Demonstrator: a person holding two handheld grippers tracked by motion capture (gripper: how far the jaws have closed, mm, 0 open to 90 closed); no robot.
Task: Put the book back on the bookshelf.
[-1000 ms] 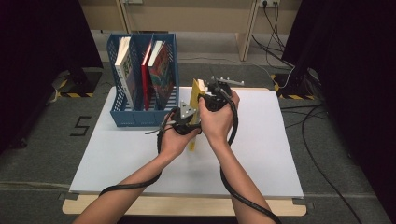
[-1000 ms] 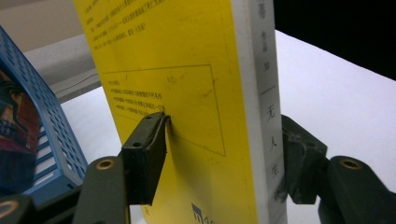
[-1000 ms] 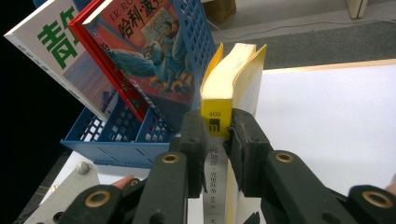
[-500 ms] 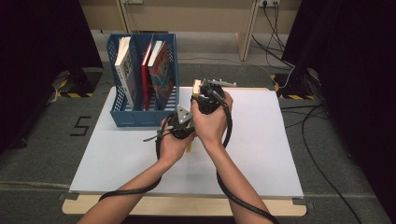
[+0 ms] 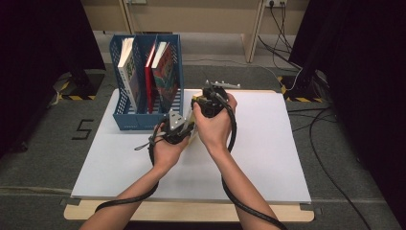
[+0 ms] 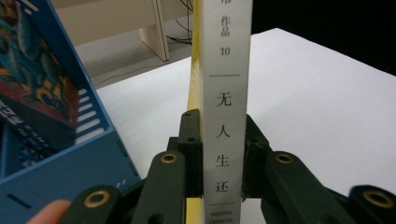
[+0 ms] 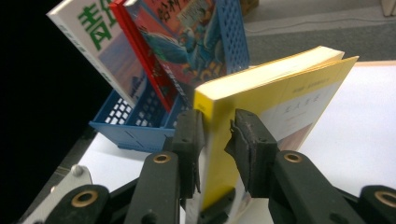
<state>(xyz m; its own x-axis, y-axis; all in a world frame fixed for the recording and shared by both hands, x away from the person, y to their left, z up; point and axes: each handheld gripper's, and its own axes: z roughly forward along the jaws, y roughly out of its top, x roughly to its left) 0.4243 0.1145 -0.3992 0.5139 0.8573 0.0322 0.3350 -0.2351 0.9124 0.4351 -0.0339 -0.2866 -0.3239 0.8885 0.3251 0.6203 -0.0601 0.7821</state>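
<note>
Yellow-covered book (image 6: 224, 107), standing on the table (image 5: 268, 143) just right of the blue file rack (image 5: 143, 120), is clamped at its spine, lettered "无人生还", by the left gripper (image 6: 223, 156), whose jaws have just been closing. The right gripper (image 7: 217, 140) has been loosening; its right pad stands off the cover. Farther back, the rack's green-lettered book (image 7: 100, 42) shows in the right gripper view.

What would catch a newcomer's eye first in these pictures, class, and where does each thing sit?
First, the yellow book, stood upright on the white table near its middle, with the left gripper clamped on its spine after just closing. The right gripper straddles the book's top corner, its jaws just opening, one pad apart from the cover. Next, the blue file rack at the table's far left corner, holding three leaning books.
</note>
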